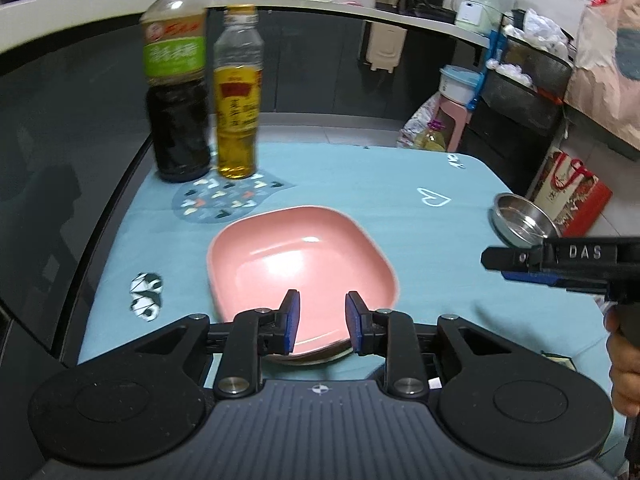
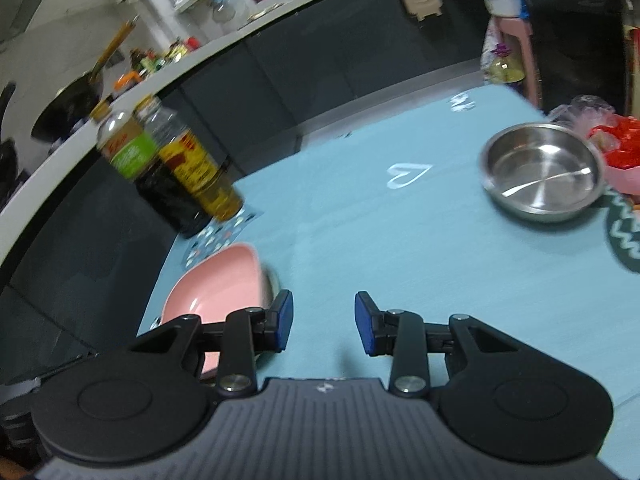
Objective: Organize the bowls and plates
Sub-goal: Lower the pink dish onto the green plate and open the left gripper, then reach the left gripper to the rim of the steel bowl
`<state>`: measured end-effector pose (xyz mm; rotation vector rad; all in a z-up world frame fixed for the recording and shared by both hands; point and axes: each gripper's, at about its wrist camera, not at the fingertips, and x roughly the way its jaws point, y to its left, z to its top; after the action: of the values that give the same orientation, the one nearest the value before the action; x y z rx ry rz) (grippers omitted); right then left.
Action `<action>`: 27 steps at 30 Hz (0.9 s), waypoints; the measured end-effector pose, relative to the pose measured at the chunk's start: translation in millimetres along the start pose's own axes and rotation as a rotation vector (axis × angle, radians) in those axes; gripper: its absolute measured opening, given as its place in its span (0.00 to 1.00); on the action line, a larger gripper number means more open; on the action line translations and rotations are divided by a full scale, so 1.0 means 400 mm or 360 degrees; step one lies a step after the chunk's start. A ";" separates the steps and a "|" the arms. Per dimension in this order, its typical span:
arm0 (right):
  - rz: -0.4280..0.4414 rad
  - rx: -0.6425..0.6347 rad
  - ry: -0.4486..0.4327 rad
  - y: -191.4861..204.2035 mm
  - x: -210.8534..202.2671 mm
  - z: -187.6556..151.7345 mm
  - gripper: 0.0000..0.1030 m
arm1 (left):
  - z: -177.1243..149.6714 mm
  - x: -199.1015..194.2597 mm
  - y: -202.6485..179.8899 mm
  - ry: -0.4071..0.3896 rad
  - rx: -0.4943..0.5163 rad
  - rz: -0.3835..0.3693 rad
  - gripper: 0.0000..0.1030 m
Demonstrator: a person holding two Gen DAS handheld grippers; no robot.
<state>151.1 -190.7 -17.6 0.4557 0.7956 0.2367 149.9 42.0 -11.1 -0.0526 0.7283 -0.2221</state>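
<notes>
My left gripper (image 1: 322, 320) hangs over the pink plate (image 1: 300, 256) near the bottles (image 1: 200, 92), jaws apart and empty — my right gripper (image 2: 323, 322), likewise parted, faces the steel bowl (image 2: 544, 170), probably the next pickup for stacking.

Surface: table under a light blue cloth (image 1: 360, 184) printed with white hearts
Far left corner: dark sauce bottle (image 1: 176, 80) and yellow oil bottle (image 1: 237, 96), side by side
Middle left: pink square plate (image 1: 300, 256)
Right side: steel bowl (image 2: 544, 170), well apart from the plate
</notes>
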 end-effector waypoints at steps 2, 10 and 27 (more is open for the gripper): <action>-0.0010 0.0036 -0.0039 -0.023 -0.012 0.012 0.10 | 0.009 0.003 -0.028 0.0002 0.0028 -0.0008 0.24; -0.0063 0.0137 -0.0157 -0.118 -0.054 0.052 0.10 | 0.045 0.032 -0.143 0.0030 0.0125 -0.0036 0.26; -0.0280 0.0459 -0.0237 -0.348 -0.064 0.117 0.10 | 0.156 0.229 -0.411 0.0129 0.0169 -0.0120 0.28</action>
<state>172.8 -336.8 -39.3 0.6628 0.7213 -0.0774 227.5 -140.4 -3.9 0.0306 0.7949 -0.3360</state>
